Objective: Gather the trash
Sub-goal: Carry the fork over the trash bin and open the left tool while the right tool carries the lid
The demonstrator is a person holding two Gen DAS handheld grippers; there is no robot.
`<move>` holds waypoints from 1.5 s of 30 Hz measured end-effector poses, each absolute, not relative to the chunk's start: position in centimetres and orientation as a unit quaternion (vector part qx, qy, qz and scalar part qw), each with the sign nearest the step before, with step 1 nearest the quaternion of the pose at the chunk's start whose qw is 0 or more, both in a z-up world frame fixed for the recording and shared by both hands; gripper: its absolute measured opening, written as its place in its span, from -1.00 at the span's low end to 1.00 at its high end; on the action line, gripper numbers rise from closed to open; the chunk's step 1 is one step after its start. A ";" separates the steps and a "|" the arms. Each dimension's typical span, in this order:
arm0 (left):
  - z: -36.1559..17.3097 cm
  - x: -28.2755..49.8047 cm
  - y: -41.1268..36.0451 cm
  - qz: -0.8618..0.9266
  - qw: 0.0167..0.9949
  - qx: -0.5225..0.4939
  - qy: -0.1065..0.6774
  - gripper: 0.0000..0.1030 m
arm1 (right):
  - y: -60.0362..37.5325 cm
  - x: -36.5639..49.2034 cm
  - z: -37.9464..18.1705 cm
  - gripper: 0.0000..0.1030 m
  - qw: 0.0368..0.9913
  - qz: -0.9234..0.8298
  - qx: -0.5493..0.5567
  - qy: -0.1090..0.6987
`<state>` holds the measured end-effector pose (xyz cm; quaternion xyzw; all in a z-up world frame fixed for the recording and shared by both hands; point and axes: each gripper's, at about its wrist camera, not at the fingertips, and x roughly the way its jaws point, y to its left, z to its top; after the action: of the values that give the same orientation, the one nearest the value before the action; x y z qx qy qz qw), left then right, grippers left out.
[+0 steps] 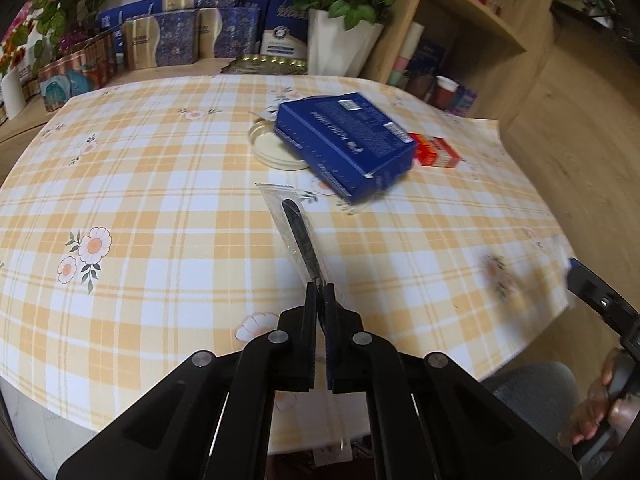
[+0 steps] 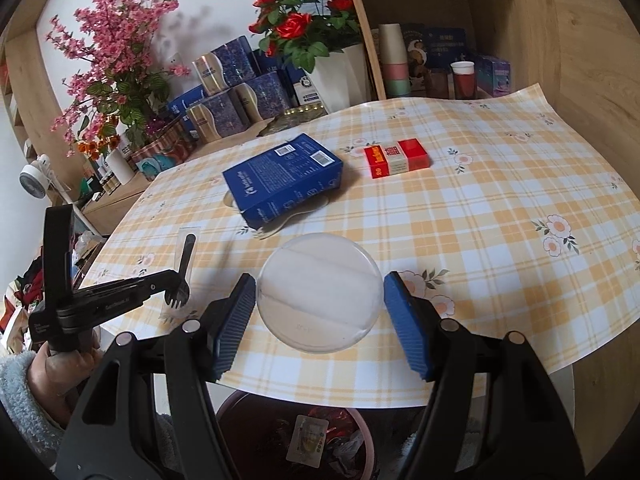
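My left gripper is shut on a black plastic fork in a clear wrapper, held just above the checked tablecloth; the fork also shows in the right wrist view. My right gripper is open, its blue pads on either side of a clear plastic cup, with a small gap at each side. A blue box lies on a round lid. A red and white carton lies beyond it.
A dark red trash bin with wrappers inside stands under the table's near edge. Flower pots, blue gift boxes and shelves with cups line the back.
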<state>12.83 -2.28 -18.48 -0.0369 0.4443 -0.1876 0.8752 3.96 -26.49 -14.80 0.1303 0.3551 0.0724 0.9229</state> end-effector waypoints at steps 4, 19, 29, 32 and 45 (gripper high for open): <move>-17.1 10.7 -1.9 -0.220 0.871 -0.044 0.438 -0.93 | -26.0 3.0 -14.5 0.30 0.923 0.078 0.128 0.355; -18.8 0.5 -2.8 -0.352 0.799 0.044 0.486 -0.93 | -24.6 -0.1 -14.9 0.30 0.920 0.100 0.126 0.357; -24.9 -0.9 -5.3 -0.355 0.734 0.104 0.570 -0.93 | -25.2 -0.5 -16.1 0.30 0.914 0.094 0.134 0.371; -26.0 -0.1 -5.7 -0.344 0.730 0.107 0.581 -0.93 | -25.2 -0.6 -16.3 0.30 0.913 0.094 0.133 0.373; -26.3 0.6 -4.6 -0.334 0.760 0.070 0.553 0.07 | -24.4 -1.6 -17.0 0.30 0.908 0.096 0.115 0.391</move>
<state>0.64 -4.63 -26.26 0.0703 0.5535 -0.3345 0.7595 -1.57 -24.42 -16.99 0.1151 0.3909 0.0961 0.9081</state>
